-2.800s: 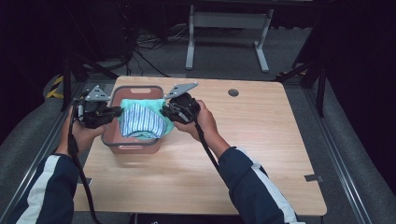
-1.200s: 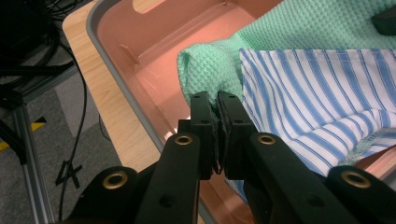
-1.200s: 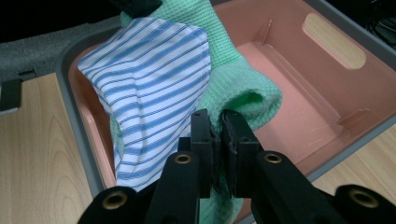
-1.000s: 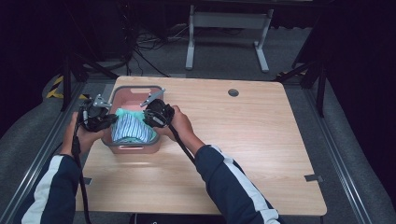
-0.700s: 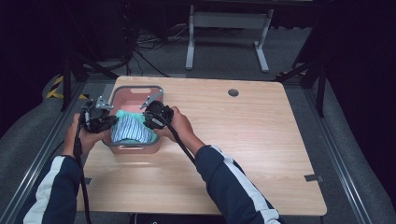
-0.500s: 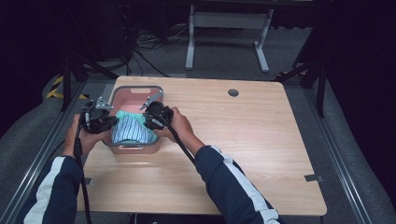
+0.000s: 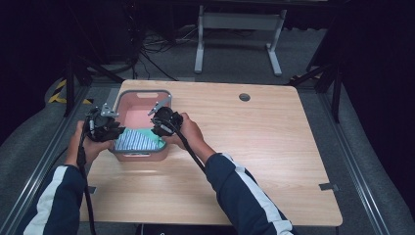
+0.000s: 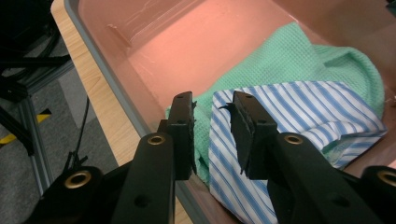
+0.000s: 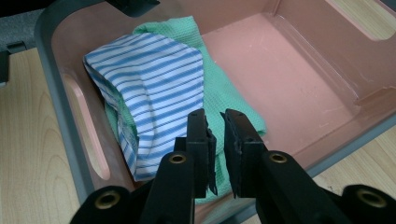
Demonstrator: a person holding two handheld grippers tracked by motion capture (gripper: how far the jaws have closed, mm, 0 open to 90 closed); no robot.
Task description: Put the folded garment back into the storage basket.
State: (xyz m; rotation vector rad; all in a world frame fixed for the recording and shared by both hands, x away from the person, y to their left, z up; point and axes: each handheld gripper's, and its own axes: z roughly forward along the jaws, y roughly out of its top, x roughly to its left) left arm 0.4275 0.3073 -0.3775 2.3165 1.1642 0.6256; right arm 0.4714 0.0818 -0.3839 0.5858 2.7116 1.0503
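1. Striped cloth [image 9: 154,88] (blue and white) lies folded on a green waffle cloth [image 8: 289,60] at the near end of the pink basket [image 7: 142,105] on the wooden table [image 7: 264,147].
2. Left gripper [image 8: 212,128] hovers over the striped cloth's edge, jaws narrowly parted, gripping nothing.
3. Right gripper [image 9: 215,140] sits above the green cloth, jaws nearly closed with a thin gap; it seems empty.

Left gripper [image 8: 213,135] jaws parted, nothing between them, poised over striped cloth [image 8: 299,126] edge. Green waffle cloth [image 8: 289,60] lay beneath it, spreading toward 1 o'clock. Both sat in pink bin [image 8: 187,42]; wooden table [image 8: 98,107] edge at 9 o'clock
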